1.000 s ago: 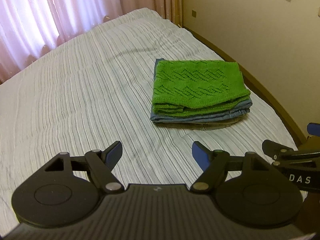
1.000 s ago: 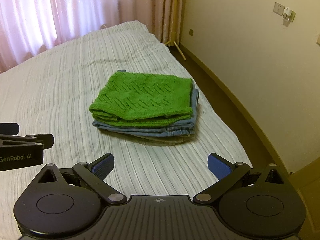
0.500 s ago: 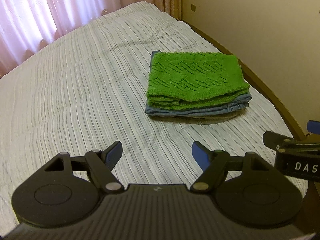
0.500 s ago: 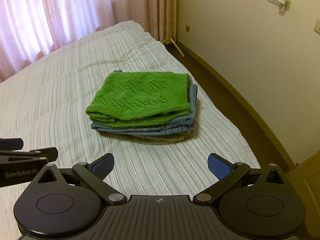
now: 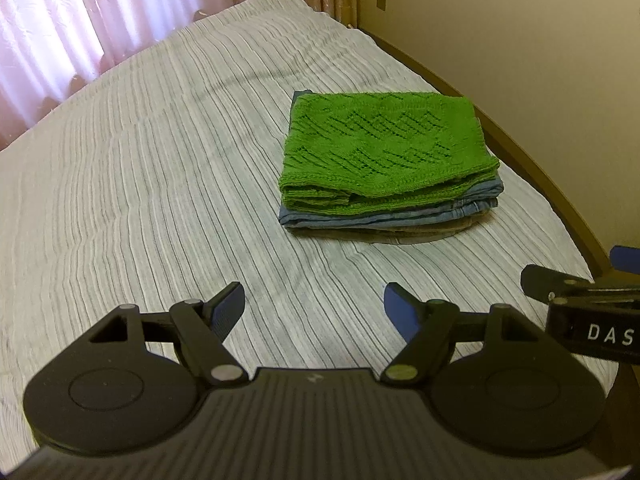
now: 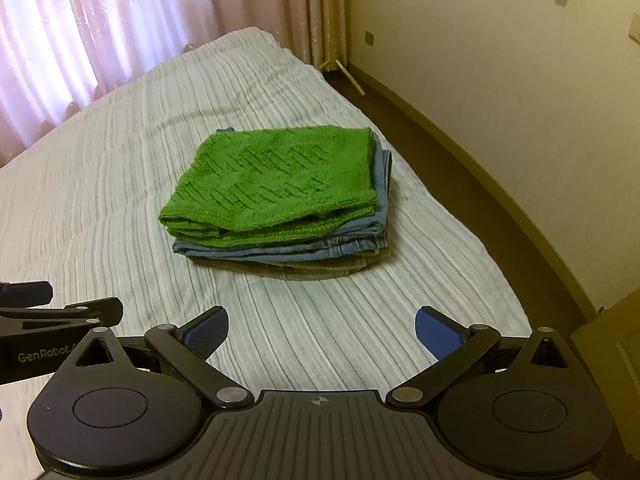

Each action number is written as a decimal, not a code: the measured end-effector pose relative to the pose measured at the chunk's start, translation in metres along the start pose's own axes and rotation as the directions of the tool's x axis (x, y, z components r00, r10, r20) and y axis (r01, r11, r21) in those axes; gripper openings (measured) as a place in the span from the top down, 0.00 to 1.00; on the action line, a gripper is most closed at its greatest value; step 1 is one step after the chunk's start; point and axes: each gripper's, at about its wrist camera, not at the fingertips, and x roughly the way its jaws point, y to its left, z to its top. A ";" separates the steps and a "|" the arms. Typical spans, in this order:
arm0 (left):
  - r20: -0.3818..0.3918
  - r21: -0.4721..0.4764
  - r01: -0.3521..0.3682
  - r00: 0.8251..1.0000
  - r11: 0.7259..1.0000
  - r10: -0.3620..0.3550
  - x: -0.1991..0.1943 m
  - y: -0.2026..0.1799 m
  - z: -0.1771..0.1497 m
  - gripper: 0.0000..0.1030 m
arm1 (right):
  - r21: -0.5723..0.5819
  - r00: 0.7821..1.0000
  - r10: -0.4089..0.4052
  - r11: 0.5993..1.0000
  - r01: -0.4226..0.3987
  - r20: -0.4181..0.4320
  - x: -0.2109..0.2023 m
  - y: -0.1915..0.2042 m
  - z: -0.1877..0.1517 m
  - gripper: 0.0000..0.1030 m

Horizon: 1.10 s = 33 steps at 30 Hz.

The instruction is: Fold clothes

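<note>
Two tools hang over the near end of the bed (image 5: 160, 168), left tool (image 5: 314, 306) and right tool (image 6: 322, 328) both spread, gripping nothing; farther off, well apart, a green knit (image 6: 280, 176) tops folded jeans (image 6: 304, 246) near the bed's right edge.

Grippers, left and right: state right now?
Left gripper: open, holding nothing.
Right gripper: open, holding nothing.

The striped grey-white bed (image 5: 160, 184) lies bare in front and to the left. A folded stack, green knit sweater (image 6: 276, 184) over blue denim (image 6: 320, 246), blocks the right side near the cream wall (image 6: 500, 92).
</note>
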 end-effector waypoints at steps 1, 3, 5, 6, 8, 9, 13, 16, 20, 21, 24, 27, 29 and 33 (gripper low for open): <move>-0.002 0.000 0.000 1.000 1.000 0.000 0.002 0.000 0.001 0.28 | 0.003 1.000 0.001 1.000 -0.001 -0.004 0.002 0.000 0.001 0.01; -0.007 0.001 0.000 1.000 1.000 0.000 0.005 -0.001 0.003 0.28 | 0.006 1.000 0.003 1.000 -0.002 -0.011 0.006 -0.002 0.002 0.01; -0.012 0.002 -0.001 1.000 1.000 0.001 0.008 -0.002 0.005 0.28 | 0.008 1.000 0.003 1.000 -0.003 -0.020 0.009 -0.003 0.003 0.01; -0.015 0.003 -0.002 1.000 1.000 0.002 0.010 -0.002 0.006 0.28 | 0.008 1.000 0.003 1.000 -0.003 -0.024 0.011 -0.003 0.003 0.01; -0.021 0.004 -0.003 1.000 1.000 0.003 0.014 -0.003 0.008 0.28 | 0.008 0.999 0.004 1.000 -0.003 -0.033 0.014 -0.003 0.004 0.01; -0.024 0.005 -0.004 1.000 1.000 0.004 0.016 -0.003 0.009 0.28 | 0.007 0.999 0.004 1.000 -0.004 -0.038 0.016 -0.003 0.004 0.01; -0.039 0.004 -0.003 0.999 1.000 0.003 0.025 -0.003 0.011 0.28 | 0.013 0.998 0.005 1.000 -0.004 -0.059 0.026 -0.004 0.006 0.01; -0.049 0.003 -0.005 0.999 1.000 0.005 0.031 -0.003 0.013 0.28 | 0.021 0.997 0.003 1.000 -0.002 -0.072 0.032 -0.007 0.008 0.01; -0.062 0.004 -0.007 0.998 1.000 0.007 0.039 -0.003 0.016 0.28 | 0.028 0.997 0.003 1.000 0.000 -0.082 0.039 -0.010 0.012 0.01; -0.064 0.005 -0.008 0.998 1.000 0.008 0.041 -0.003 0.017 0.28 | 0.030 0.996 0.003 1.000 -0.001 -0.084 0.040 -0.011 0.013 0.01; -0.070 0.009 -0.009 0.998 1.000 0.010 0.046 -0.004 0.019 0.28 | 0.033 0.996 0.005 0.999 -0.002 -0.092 0.046 -0.012 0.016 0.01; -0.072 0.012 -0.012 0.997 1.000 0.013 0.050 -0.004 0.022 0.28 | 0.032 0.995 0.006 0.999 -0.003 -0.099 0.050 -0.011 0.019 0.01; -0.070 0.012 -0.014 0.997 1.000 0.015 0.051 -0.004 0.024 0.28 | 0.030 0.995 0.007 1.000 -0.004 -0.102 0.053 -0.011 0.020 0.01; -0.061 0.017 -0.016 0.998 1.000 0.017 0.053 -0.004 0.029 0.28 | 0.029 0.995 0.006 1.000 -0.003 -0.103 0.057 -0.011 0.023 0.01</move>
